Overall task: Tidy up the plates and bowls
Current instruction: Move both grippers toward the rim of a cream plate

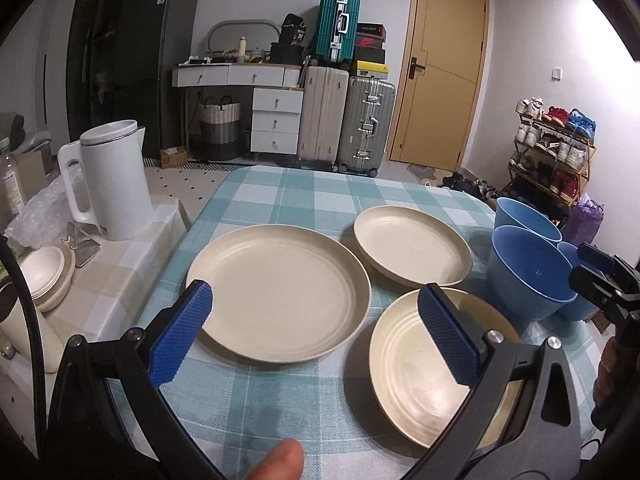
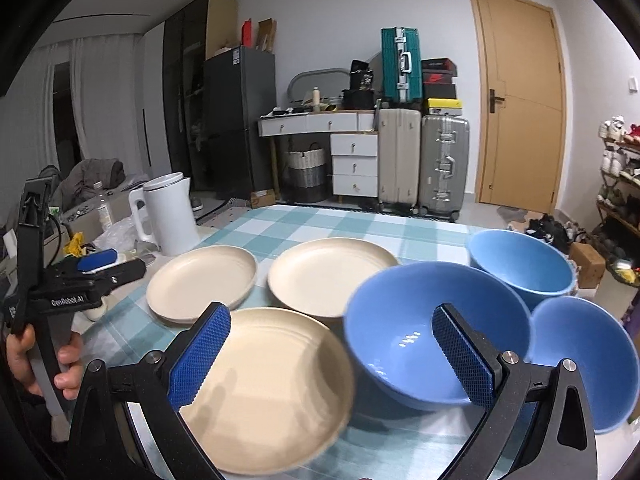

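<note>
Plates point(image 1: 276, 292) lie ahead of the wide-open left hand-held gripper point(image 1: 316, 322); bowls point(image 2: 436, 328) front the open right one point(image 2: 332, 344).

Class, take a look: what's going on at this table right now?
A person holds a gripper in each hand over a checked table. Three cream plates and three blue bowls lie separately, none stacked. Both the left gripper and right gripper are open and hold nothing. Sorting hasn't started.
</note>
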{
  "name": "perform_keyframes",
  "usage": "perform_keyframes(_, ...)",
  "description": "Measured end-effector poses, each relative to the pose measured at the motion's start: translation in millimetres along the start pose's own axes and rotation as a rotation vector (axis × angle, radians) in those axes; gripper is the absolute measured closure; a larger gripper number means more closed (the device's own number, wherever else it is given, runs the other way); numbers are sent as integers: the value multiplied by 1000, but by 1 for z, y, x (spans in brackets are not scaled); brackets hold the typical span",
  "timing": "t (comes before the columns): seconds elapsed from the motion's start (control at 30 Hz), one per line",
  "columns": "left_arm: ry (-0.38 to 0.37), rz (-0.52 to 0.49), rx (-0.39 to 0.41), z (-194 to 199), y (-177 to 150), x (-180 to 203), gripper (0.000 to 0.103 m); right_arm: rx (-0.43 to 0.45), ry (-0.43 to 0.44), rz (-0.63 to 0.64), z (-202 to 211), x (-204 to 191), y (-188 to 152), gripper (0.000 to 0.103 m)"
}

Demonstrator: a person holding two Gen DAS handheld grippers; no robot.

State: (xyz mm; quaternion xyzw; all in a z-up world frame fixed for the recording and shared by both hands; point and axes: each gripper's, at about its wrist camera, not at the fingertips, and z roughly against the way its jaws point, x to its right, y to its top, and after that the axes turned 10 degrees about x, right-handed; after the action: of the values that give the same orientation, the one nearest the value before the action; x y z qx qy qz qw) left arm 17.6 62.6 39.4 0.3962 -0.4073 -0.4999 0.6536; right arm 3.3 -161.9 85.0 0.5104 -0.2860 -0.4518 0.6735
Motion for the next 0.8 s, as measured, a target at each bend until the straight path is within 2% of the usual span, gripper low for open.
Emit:
perform_keyframes(0.17, 37, 14, -18, -4, 9, -14, 0, -11, 47, -23, -23, -14, 17, 0)
perform_keyframes(0.27, 38, 23, -47, -11, 14, -24, 0, -17, 64, -3, -36, -26, 26, 0)
perform_keyframes(0.43, 65, 44, -44, -19, 21, -37, 0, -36, 73, 31, -59, -46, 36, 0)
perform_keyframes(0.6, 112, 23, -65, -36, 24, -49, 0, -53, 77, 24, -80, -56, 36, 0)
perform_keyframes(0.8, 95, 25, -107, -60, 24, -56, 0, -100, 99, -1, -105, -63, 33, 0)
